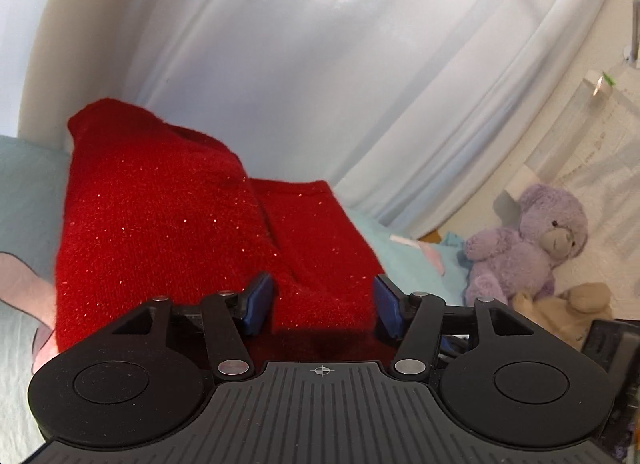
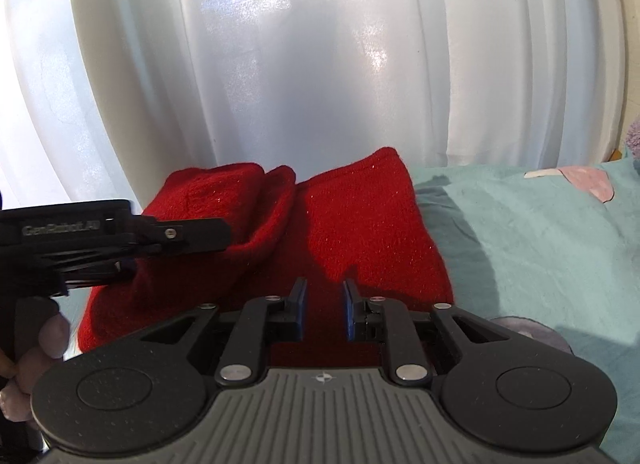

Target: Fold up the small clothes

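Your red glittery knit garment (image 1: 168, 216) runs under both gripper bodies, so its near edge is hidden. The purple plush bear (image 2: 634, 140) is cut off at the right wrist view's edge.

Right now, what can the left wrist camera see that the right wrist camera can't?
Only the left wrist view shows the purple teddy bear and a beige soft toy in front of it.

Only the right wrist view shows the left gripper from the side, reaching in over the cloth, with the person's hand below it.

Both show the red knit garment lying partly folded on the pale green sheet, white curtains behind, and each camera's own blue-padded fingers.
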Demonstrator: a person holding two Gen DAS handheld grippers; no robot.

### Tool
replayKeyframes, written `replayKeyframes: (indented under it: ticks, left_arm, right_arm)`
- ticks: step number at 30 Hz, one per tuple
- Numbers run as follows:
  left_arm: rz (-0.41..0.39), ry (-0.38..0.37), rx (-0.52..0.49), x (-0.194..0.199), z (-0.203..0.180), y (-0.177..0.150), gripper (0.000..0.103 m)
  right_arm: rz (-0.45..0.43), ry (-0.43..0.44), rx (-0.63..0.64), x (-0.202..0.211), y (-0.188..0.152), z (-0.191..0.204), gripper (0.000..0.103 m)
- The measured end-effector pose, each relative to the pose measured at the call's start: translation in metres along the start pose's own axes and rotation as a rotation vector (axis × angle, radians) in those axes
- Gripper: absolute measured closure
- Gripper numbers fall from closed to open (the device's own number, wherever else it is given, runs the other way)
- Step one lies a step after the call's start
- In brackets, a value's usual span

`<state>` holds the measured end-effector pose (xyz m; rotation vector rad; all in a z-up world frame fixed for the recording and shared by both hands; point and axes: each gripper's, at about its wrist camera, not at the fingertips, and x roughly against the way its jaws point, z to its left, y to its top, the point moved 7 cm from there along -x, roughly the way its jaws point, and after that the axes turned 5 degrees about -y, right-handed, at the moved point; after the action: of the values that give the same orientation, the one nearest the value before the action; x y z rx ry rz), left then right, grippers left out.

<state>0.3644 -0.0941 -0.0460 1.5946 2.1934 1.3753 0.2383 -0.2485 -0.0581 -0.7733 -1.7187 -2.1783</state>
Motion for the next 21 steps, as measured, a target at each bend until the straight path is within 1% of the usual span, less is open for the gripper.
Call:
replayKeyframes:
  ticks: [1,2,4,5,7,8,9,10,11,13,15,16,18,19,20,21]
  left_arm:
    - [-0.015,-0.015,0.009,0.008,-0.001,0.001,0.034]
    - [-0.031,-0.007,0.021,0.016,-0.003,0.002,0.031]
    - [-0.075,-0.007,0.048,0.037,-0.001,0.005,0.03]
    - [-0.102,0.008,0.07,0.047,0.003,0.008,0.028]
    - [-0.155,0.077,0.106,0.062,0.018,0.013,0.025]
    - [-0.171,0.11,0.123,0.067,0.028,0.015,0.022]
    - [-0.172,0.154,0.15,0.07,0.04,0.016,0.022]
    - [-0.167,0.186,0.174,0.071,0.05,0.016,0.022]
    - [-0.154,0.209,0.199,0.069,0.061,0.015,0.022]
    - [-0.099,0.211,0.232,0.063,0.075,0.01,0.021]
    - [-0.051,0.202,0.259,0.055,0.082,0.004,0.021]
    - [-0.037,0.201,0.261,0.051,0.082,0.001,0.021]
    - [-0.034,0.225,0.227,0.05,0.081,-0.002,0.021]
    - [-0.037,0.228,0.217,0.051,0.079,-0.001,0.021]
    - [-0.05,0.225,0.215,0.052,0.076,0.0,0.021]
    - [-0.064,0.215,0.217,0.052,0.074,0.003,0.021]
  right_arm:
    - [-0.009,0.0,0.002,0.001,0.004,0.001,0.083]
    - [-0.017,0.003,0.003,0.001,0.008,0.003,0.082]
    - [-0.023,0.026,-0.005,-0.006,0.018,0.003,0.081]
    - [-0.024,0.046,-0.012,-0.007,0.022,0.006,0.08]
    - [-0.023,0.096,-0.027,-0.016,0.032,0.013,0.071]
    - [-0.011,0.127,-0.037,-0.02,0.037,0.019,0.062]
    - [0.005,0.16,-0.047,-0.023,0.04,0.024,0.054]
    - [0.032,0.21,-0.057,-0.029,0.045,0.033,0.052]
    - [0.059,0.241,-0.056,-0.036,0.046,0.041,0.048]
    - [0.119,0.284,-0.043,-0.048,0.046,0.055,0.047]
    - [0.197,0.303,-0.036,-0.065,0.04,0.063,0.047]
    - [0.239,0.308,-0.057,-0.073,0.036,0.065,0.05]
    - [0.269,0.353,-0.109,-0.079,0.032,0.064,0.078]
    - [0.263,0.367,-0.112,-0.078,0.032,0.064,0.08]
    - [0.243,0.355,-0.099,-0.075,0.033,0.064,0.085]
    - [0.226,0.348,-0.087,-0.071,0.034,0.064,0.086]
